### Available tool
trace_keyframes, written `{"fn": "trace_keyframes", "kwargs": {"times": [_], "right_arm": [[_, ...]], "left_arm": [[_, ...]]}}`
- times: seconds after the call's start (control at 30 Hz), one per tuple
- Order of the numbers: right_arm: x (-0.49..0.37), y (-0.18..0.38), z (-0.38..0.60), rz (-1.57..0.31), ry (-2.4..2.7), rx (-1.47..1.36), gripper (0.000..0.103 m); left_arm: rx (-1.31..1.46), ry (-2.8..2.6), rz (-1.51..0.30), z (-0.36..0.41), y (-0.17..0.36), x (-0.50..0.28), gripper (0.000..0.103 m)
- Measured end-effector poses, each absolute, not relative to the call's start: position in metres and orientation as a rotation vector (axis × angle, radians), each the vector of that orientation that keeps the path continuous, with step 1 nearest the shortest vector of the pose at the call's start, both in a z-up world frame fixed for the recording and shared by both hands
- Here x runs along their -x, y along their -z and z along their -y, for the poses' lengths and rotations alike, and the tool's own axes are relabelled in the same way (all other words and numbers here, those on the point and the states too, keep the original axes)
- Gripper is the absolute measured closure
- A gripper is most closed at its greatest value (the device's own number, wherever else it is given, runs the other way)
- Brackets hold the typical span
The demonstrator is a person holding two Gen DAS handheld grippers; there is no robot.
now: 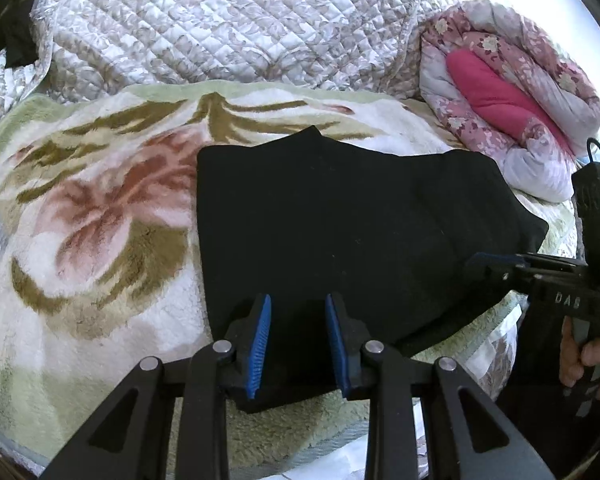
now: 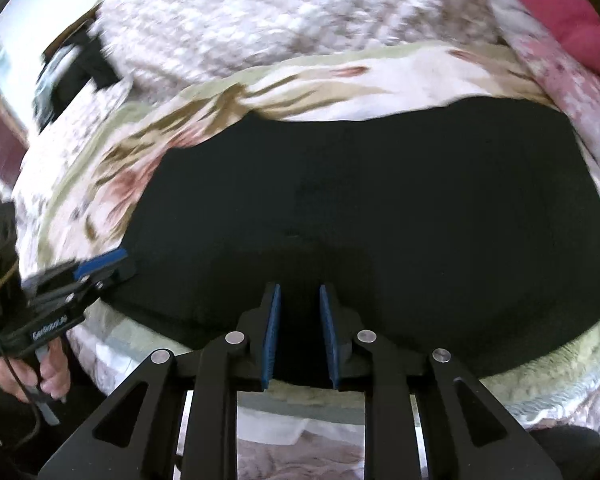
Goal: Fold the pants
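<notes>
Both grippers hover over the folded black pants (image 1: 340,216): left gripper (image 1: 298,300) and right gripper (image 2: 299,292) jaws apart, empty, letting the fold settle.

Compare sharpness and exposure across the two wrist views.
Left wrist view: sharp, with crisp quilt stitching; blown-out white at top right; the black pants show almost no fold detail. Right wrist view: motion-blurred, quilt and blanket smeared; pants again featureless black. Both bend strongly at the edges.
</notes>
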State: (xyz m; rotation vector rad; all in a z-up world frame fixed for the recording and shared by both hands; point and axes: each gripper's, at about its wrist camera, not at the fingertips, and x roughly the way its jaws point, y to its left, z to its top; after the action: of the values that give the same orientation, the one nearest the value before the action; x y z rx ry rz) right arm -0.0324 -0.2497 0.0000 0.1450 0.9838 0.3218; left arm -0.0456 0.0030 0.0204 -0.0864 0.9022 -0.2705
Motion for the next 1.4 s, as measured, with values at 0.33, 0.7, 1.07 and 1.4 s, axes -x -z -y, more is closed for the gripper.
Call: {"fn": "trace_keyframes", "kwargs": {"times": [0.33,0.7,1.07,1.4], "right_arm": [[0.041,-0.037,0.350,-0.873,-0.045,-0.462,0.048],[0.063,-0.029,0.387,-0.941,0.120,-0.686,0.046],[0.037,-0.001,0.404,-0.971,0.166,-0.795,0.043],[0.033,-0.013,0.404,-0.851,0.116,-0.796,0.040]], "left_arm": [[0.072,0.262,-0.913,-0.003,-0.015,0.041,0.073],[0.072,0.269,-0.910,-0.002,-0.018,0.040,0.073],[0.074,0.268,-0.907,-0.001,-0.019,0.040,0.073],[0.073,0.237,-0.917,0.000,-0.022,0.037,0.073]]}}
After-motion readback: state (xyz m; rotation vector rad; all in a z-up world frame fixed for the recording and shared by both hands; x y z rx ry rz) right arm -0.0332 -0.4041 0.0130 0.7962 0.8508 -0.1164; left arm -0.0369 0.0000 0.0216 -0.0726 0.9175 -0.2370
